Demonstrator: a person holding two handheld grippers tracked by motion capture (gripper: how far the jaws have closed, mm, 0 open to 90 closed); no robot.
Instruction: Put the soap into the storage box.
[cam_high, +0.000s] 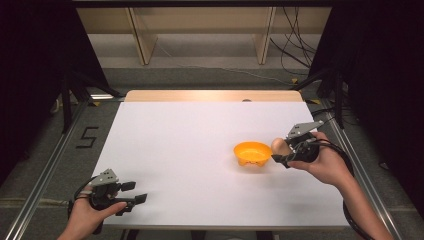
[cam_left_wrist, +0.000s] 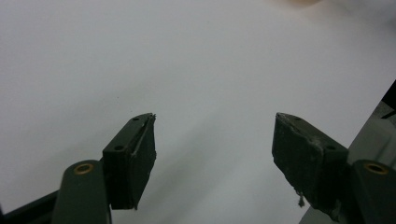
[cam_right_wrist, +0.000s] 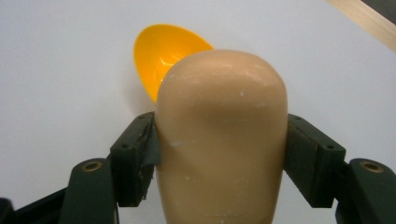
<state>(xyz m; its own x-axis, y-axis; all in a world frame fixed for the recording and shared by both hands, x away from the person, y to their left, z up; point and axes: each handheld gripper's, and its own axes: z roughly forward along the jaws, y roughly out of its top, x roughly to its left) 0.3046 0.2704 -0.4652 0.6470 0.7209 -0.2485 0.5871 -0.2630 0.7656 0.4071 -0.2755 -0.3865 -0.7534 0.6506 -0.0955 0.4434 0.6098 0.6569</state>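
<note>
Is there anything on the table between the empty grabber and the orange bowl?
No. In the high view, just bare white table lies between the left gripper and the orange bowl.

Bench (cam_high: 190, 150): flat white top, with a strip of pale wood showing along its far edge. Surface plain and matte in all three views.

One item rested directly on it: an orange bowl (cam_high: 252, 153), upright with its opening facing up, right of centre and nearer the right edge than the left. Bowl interior looked empty from the right gripper view (cam_right_wrist: 163, 56). It cast a soft shadow on the white top.
</note>
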